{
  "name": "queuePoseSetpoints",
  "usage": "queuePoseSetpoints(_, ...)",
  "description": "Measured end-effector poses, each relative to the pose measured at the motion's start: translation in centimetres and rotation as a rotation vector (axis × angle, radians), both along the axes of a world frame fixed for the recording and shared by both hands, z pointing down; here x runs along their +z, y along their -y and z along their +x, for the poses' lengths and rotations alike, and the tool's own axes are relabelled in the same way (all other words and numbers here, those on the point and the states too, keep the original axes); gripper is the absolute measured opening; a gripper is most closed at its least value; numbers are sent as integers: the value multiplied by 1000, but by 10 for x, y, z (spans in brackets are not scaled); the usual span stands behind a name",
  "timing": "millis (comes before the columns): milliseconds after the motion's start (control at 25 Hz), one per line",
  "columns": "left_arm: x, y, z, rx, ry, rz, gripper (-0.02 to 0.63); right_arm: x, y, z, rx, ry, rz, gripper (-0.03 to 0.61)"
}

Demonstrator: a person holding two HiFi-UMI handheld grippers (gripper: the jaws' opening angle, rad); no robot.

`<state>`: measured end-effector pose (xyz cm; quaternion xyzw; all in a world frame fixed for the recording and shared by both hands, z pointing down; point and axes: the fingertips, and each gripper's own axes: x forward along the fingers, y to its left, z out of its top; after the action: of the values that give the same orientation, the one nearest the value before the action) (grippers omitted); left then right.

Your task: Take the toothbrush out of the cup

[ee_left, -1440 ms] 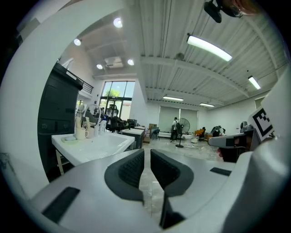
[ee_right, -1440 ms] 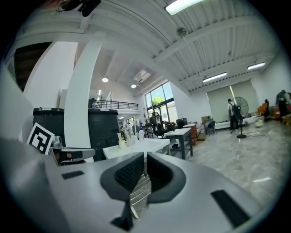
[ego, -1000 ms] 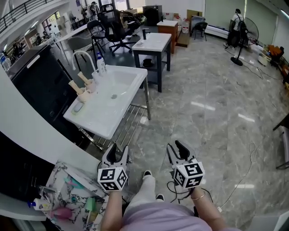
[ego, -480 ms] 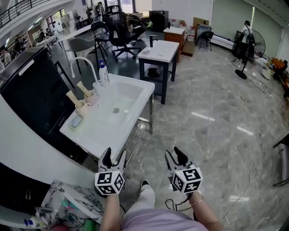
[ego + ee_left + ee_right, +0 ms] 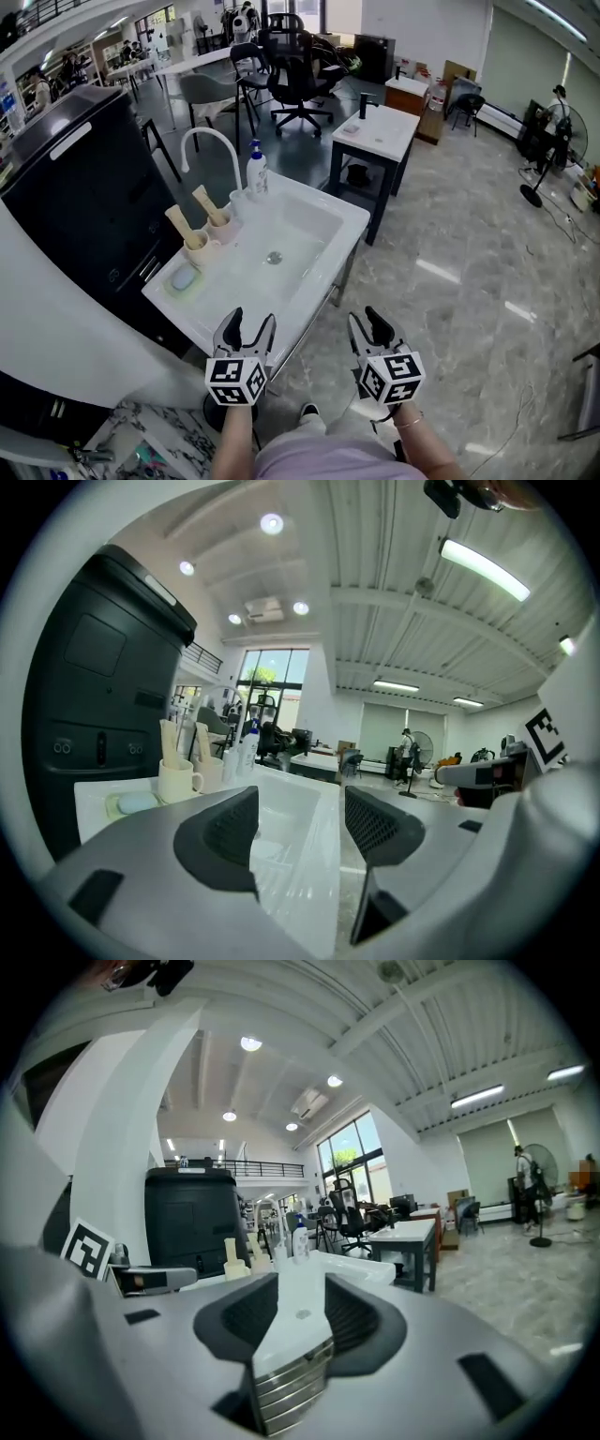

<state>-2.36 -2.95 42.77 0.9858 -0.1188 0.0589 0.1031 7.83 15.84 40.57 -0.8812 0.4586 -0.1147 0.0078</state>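
Two cups stand at the left rim of the white sink (image 5: 309, 272): a cream cup (image 5: 198, 251) holding a beige toothbrush (image 5: 178, 223), and behind it a pinkish cup (image 5: 222, 228) with a second toothbrush (image 5: 206, 202). The left gripper view shows the cream cup (image 5: 176, 781) and its toothbrush (image 5: 168, 743) far ahead on the left. My left gripper (image 5: 246, 330) hangs at the sink's near edge, open and empty, its jaws having just been opening. My right gripper (image 5: 370, 328) floats to its right, open and empty, its jaws having just closed a little.
A blue soap (image 5: 183, 278) lies in a dish in front of the cups. A curved tap (image 5: 212, 141) and a pump bottle (image 5: 255, 170) stand at the sink's back. A black cabinet (image 5: 84, 187) is on the left, a white table (image 5: 389, 131) beyond.
The view has closed in on the sink. Both grippers, a stretch short of it before, now hang at its near edge. The left jaws stand wider than a second ago.
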Motion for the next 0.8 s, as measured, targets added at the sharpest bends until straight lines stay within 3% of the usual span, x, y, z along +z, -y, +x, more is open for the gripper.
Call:
queuePoseSetpoints(440,2,89,9,-201,14,16,282,1,101,47,-162,-4,1,147)
queuePoseSetpoints(800,6,155,17,-440,44,17,282,9,210,89,-408,34,19,149)
